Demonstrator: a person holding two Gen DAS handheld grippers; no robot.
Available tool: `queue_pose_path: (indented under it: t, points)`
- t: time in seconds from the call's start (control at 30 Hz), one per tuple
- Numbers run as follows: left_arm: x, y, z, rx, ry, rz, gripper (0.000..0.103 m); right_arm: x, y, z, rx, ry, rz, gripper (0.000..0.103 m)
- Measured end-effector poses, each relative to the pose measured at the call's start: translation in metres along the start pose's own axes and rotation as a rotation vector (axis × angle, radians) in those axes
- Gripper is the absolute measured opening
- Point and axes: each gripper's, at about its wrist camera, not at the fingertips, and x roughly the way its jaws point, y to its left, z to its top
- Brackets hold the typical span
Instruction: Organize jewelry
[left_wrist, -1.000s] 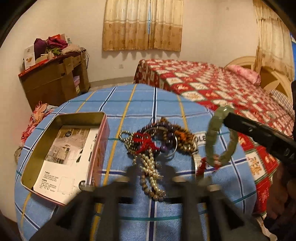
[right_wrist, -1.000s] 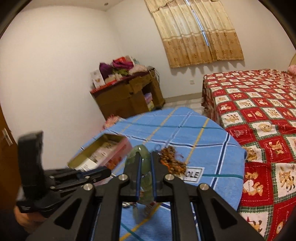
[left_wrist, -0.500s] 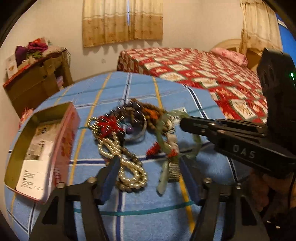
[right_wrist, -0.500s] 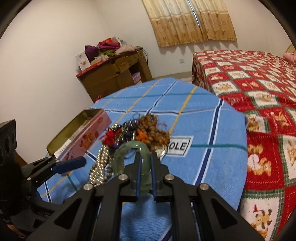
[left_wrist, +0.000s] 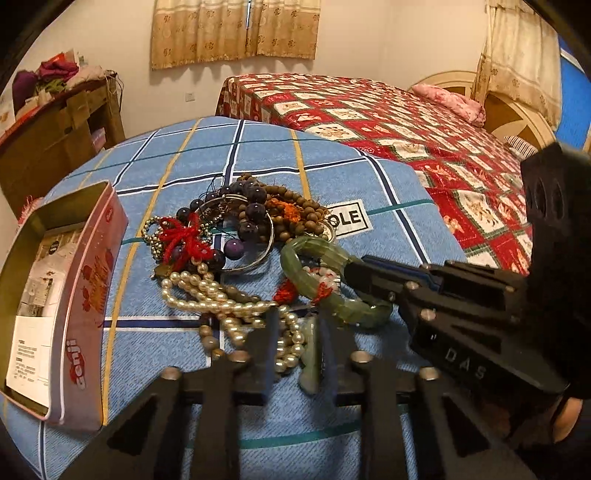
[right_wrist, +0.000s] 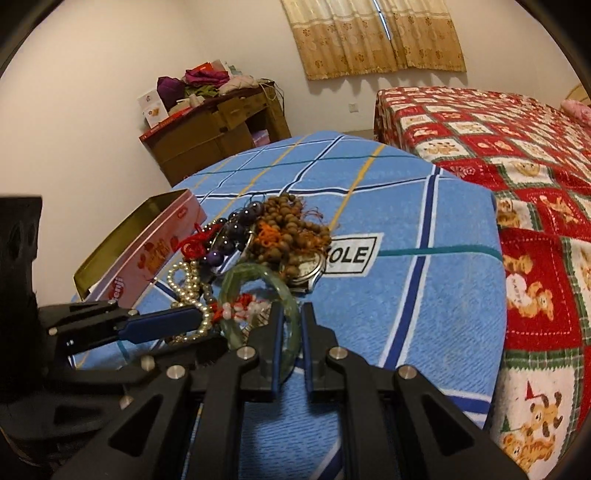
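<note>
Heap of jewelry (left_wrist: 236, 251) near the middle of the blue checked surface (left_wrist: 332, 177), strands too tangled to count: pearls (left_wrist: 207, 295), dark purple beads (left_wrist: 255, 214), brown beads (right_wrist: 291, 229), red tassel (left_wrist: 184, 236), a partly buried watch (right_wrist: 306, 273). Green bangle (left_wrist: 314, 280) at the heap's near edge, its near arc hidden between the jaws of the right gripper (right_wrist: 291, 347), clamped on it. Left gripper (left_wrist: 297, 350) low over the pearls' near end, jaws closing around a pale green piece (left_wrist: 309, 354) and some pearls; actual contact of the pads hard to judge. Open tin (left_wrist: 70, 306) by the left edge, cut off by the frame, "genji" readable on its pink side; printed sheet (left_wrist: 33, 332) inside, text too small to read. White label (right_wrist: 351, 254) on the cloth reading "OLE", first letters covered by the heap. "DAS" embossed on the right gripper's body. Bed (right_wrist: 517, 147) beyond the right edge, only partly in view.
</note>
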Motion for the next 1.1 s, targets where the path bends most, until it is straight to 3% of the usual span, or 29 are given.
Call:
queue_pose_path:
  t: [0.27,0.4,0.63,0.77,0.8,0.83,0.9,1.0,1.1]
  points:
    - [-0.005,0.003,-0.003,0.002,-0.015,0.011,0.015,0.001,0.002,-0.003,-0.015,-0.006,-0.003,0.012]
    - [-0.015,0.009,-0.007,0.006,-0.031,0.027,0.005,0.002,0.003,-0.003,-0.016,-0.01,-0.001,0.012]
    - [-0.04,0.031,-0.007,-0.051,-0.083,0.011,0.005,0.002,0.003,-0.004,-0.015,-0.012,-0.001,0.012]
    - [-0.041,0.022,-0.004,0.001,-0.093,0.041,0.007,0.001,0.003,-0.004,-0.017,-0.01,-0.003,0.012]
    - [-0.04,0.018,-0.003,0.019,-0.097,0.067,0.015,0.001,0.003,-0.004,-0.017,-0.01,-0.001,0.012]
    - [-0.038,0.015,-0.003,0.027,-0.099,0.084,0.041,0.001,0.003,-0.004,-0.014,-0.008,0.001,0.012]
    - [-0.038,0.014,-0.004,0.022,-0.121,0.108,0.065,0.001,0.003,-0.004,-0.013,-0.007,0.002,0.012]
    - [-0.035,0.017,-0.002,0.002,-0.117,0.108,0.065,0.001,0.003,-0.003,-0.009,-0.007,0.003,0.013]
    - [-0.036,0.012,-0.002,0.024,-0.147,0.09,0.065,-0.005,0.001,-0.002,0.018,-0.029,0.005,0.029]
